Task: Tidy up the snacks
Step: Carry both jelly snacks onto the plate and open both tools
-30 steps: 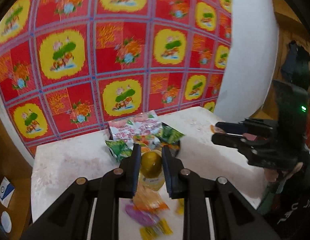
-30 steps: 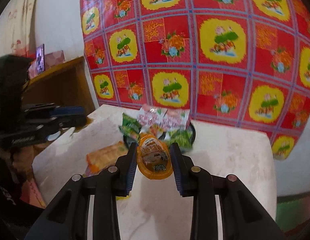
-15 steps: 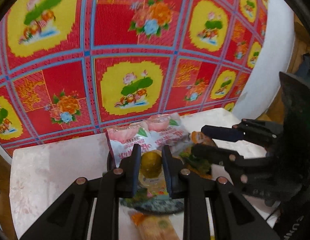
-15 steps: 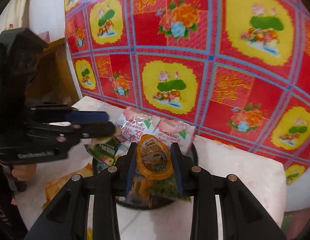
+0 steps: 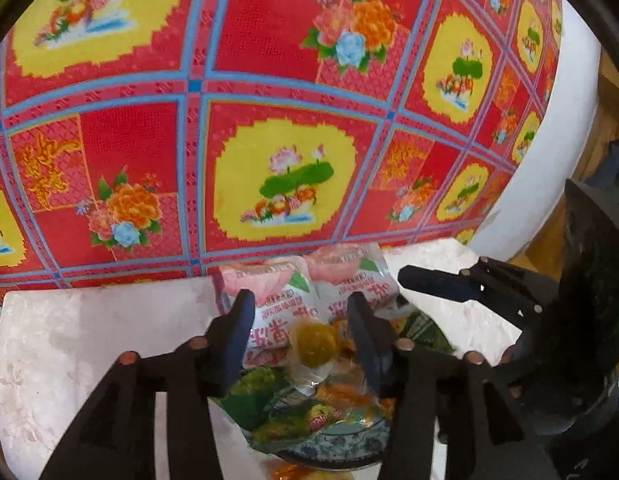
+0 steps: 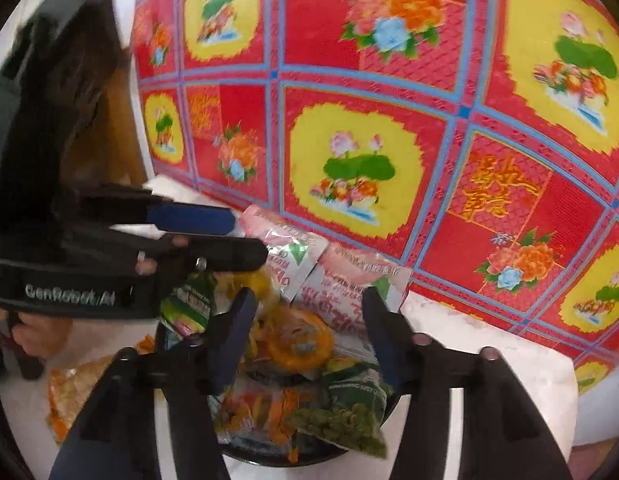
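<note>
We hold two matching black plastic grippers. Our left gripper [image 5: 301, 332] has angular black arms with round, dull rivets at the joints and flat dark blue pads on its fingers [image 5: 237, 336]. Our right gripper [image 6: 305, 332] is built the same. The left gripper's black body carries white "GenRobot.AI" lettering [image 6: 69, 299].

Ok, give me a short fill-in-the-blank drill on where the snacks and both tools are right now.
1. The pile of snack packets sits in a dark ____ on the white table.
2. The jelly cup between the right tool fingers has an ____ lid.
3. The two pink packets lean toward the wall cloth, whose main colour is ____.
4. The left tool has jaws that are ____, pads clear of the yellow cup.

Missing words: bowl; orange; red; opening
</note>
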### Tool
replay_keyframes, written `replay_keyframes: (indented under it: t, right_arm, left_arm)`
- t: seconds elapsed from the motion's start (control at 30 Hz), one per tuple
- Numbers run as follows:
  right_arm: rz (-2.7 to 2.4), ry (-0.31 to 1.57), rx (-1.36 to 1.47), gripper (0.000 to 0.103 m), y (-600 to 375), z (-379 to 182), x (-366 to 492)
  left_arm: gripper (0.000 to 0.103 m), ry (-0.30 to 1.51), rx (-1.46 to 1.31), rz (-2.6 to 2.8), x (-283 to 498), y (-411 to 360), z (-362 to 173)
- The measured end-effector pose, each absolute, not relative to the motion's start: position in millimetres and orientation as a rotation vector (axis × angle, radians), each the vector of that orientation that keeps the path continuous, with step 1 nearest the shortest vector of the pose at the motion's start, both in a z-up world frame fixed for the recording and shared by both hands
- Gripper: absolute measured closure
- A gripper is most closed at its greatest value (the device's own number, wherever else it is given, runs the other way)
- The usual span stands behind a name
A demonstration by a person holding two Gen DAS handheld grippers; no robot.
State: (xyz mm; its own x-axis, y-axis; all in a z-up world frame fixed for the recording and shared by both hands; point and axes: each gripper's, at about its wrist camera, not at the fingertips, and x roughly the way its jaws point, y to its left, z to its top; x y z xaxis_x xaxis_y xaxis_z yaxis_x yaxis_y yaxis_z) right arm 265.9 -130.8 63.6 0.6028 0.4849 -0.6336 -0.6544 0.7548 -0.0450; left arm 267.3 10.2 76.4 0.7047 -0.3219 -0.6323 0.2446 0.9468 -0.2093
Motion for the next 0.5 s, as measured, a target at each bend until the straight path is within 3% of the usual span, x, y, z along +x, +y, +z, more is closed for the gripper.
replay_keyframes:
  t: [0.5]
  right_arm:
    - [0.682,0.603,-0.284,0.045,-138.1,70.3,258.4]
  left_arm:
    - [0.052,0.647,0.002,-0.298,245.3,-8.7,83.7]
